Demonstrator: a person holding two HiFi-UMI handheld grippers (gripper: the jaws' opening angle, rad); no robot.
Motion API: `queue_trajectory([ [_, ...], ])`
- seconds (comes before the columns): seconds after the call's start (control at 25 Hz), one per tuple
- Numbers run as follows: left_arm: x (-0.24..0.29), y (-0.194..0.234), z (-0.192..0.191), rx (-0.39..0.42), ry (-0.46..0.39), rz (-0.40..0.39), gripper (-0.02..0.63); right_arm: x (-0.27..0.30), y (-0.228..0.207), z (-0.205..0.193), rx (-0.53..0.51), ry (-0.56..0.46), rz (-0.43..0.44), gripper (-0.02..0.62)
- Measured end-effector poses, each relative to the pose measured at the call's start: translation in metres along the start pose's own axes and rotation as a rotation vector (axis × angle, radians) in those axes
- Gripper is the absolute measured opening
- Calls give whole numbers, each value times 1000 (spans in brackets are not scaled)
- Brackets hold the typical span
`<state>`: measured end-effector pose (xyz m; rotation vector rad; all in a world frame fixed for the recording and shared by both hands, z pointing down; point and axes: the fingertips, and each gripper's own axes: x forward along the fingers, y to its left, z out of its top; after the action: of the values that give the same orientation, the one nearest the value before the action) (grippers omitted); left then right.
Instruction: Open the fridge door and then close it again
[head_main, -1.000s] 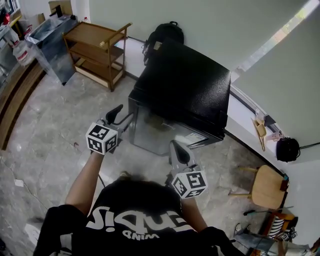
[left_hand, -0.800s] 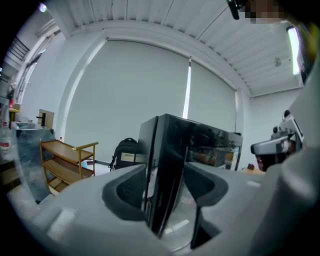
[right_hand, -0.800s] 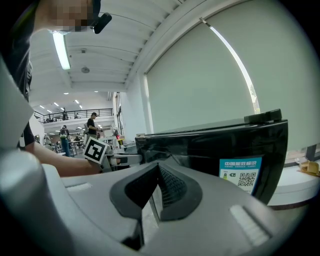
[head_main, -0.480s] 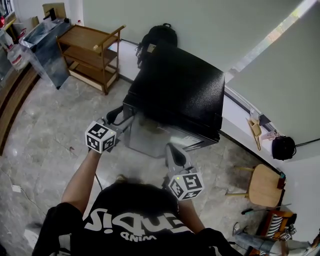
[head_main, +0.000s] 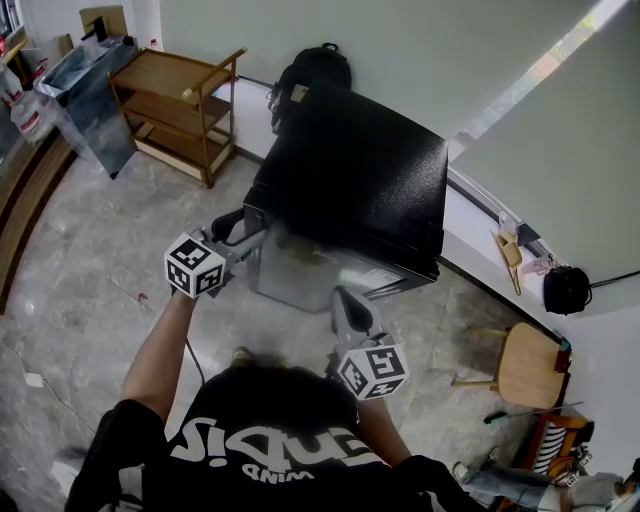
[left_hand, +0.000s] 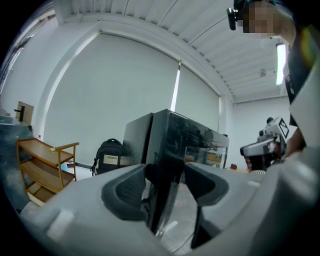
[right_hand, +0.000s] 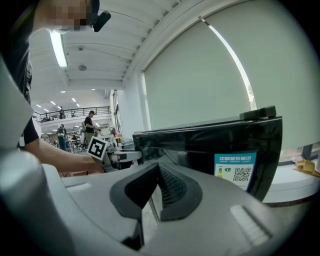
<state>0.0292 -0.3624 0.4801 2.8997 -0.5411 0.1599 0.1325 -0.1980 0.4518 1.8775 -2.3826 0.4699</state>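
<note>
A black mini fridge (head_main: 350, 180) stands on the floor in front of me, its glass door (head_main: 300, 270) facing me. My left gripper (head_main: 240, 228) is at the door's left edge. In the left gripper view its jaws (left_hand: 165, 175) straddle the dark door edge (left_hand: 161, 205) and close on it from both sides. My right gripper (head_main: 347, 300) hovers before the door's right half, apart from it. Its ribbed pads (right_hand: 170, 187) meet at the tips with nothing between them. The right gripper view shows the fridge (right_hand: 210, 140) with a blue sticker (right_hand: 235, 170) and the left gripper (right_hand: 127, 156) at the far edge.
A wooden shelf cart (head_main: 175, 110) stands to the left against the wall, and a black backpack (head_main: 310, 70) sits behind the fridge. At the right there is a wooden chair (head_main: 525, 370). A small black bag (head_main: 567, 290) rests on the window ledge.
My left gripper has edged in onto the door's left edge and shifted slightly up-left in the view. The right gripper has barely moved.
</note>
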Motion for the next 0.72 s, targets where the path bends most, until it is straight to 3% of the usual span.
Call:
queue_trajectory([
  [0.72, 2, 2, -2, -18, -3, -116, 256, -9, 2, -7, -6, 24, -4, -3],
])
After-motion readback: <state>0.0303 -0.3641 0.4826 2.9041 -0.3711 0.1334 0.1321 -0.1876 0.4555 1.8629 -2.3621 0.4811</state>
